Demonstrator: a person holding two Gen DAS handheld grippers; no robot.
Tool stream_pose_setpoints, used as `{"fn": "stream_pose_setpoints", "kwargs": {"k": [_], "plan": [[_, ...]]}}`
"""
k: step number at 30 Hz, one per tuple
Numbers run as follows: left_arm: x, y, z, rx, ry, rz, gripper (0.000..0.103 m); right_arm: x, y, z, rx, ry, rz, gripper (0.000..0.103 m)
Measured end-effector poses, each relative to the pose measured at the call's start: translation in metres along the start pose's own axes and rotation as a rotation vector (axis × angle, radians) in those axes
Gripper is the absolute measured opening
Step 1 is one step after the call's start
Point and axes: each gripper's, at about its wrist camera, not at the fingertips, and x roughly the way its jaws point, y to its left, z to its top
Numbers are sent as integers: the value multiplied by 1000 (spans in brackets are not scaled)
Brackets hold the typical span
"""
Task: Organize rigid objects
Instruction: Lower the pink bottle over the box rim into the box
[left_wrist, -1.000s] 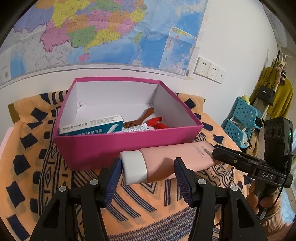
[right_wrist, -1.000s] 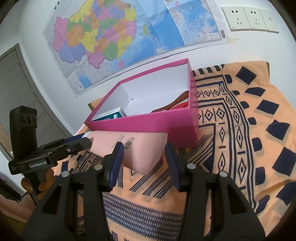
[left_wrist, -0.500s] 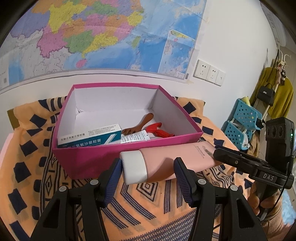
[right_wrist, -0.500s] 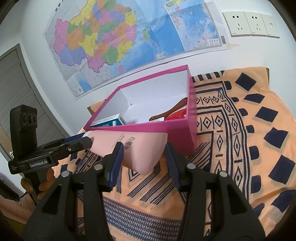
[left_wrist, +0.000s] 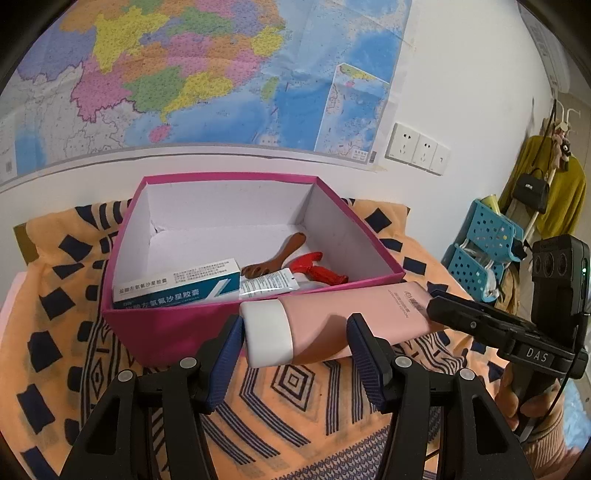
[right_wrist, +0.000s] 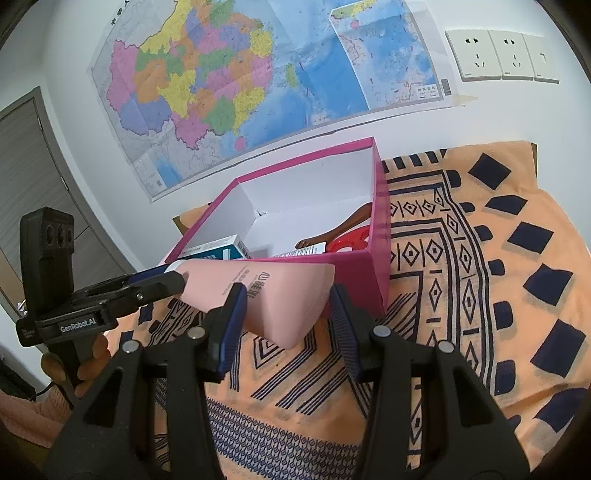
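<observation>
White wall behind, with a large coloured map (left_wrist: 207, 74) taped across it and a row of sockets (left_wrist: 417, 147) at its right end. Below it, an orange cloth with dark blue geometric print (right_wrist: 480, 295) covers the work surface.

Magenta box (left_wrist: 162, 328), open-topped with a white inside, stands on the cloth close to the wall. Inside it: a white and teal carton with printed text (left_wrist: 177, 288) along the near wall, a small white sachet or tube (left_wrist: 267, 284) beside it, a brown wooden piece (left_wrist: 277, 258), and a red plastic item (left_wrist: 317, 273) partly under the others.

Pink tube with a white cap (left_wrist: 332, 325) is held off the cloth, lying roughly level just in front of the box's near wall, about at rim height, still outside the box. Cap end points to the left in the left wrist view.

Left gripper (left_wrist: 295, 350) is clamped on the cap end, its blue pads against the cap and the tube's shoulder. Right gripper (right_wrist: 284, 314) is clamped on the flat crimped tail end, with the pink body between its pads. Each gripper shows in the other's view, with a hand (right_wrist: 70, 365) around its handle.

Far right in the left wrist view: blue perforated baskets (left_wrist: 480, 243), a yellow garment (left_wrist: 565, 199) and a black handbag (left_wrist: 532, 188) hanging.
</observation>
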Motion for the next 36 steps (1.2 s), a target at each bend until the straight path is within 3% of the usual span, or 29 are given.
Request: {"fn": "stream_pose_setpoints", "kwargs": {"k": [36], "plan": [[11,9,23,-8,-23,15,58,14,1,26,-47,-17,-15,49]]}}
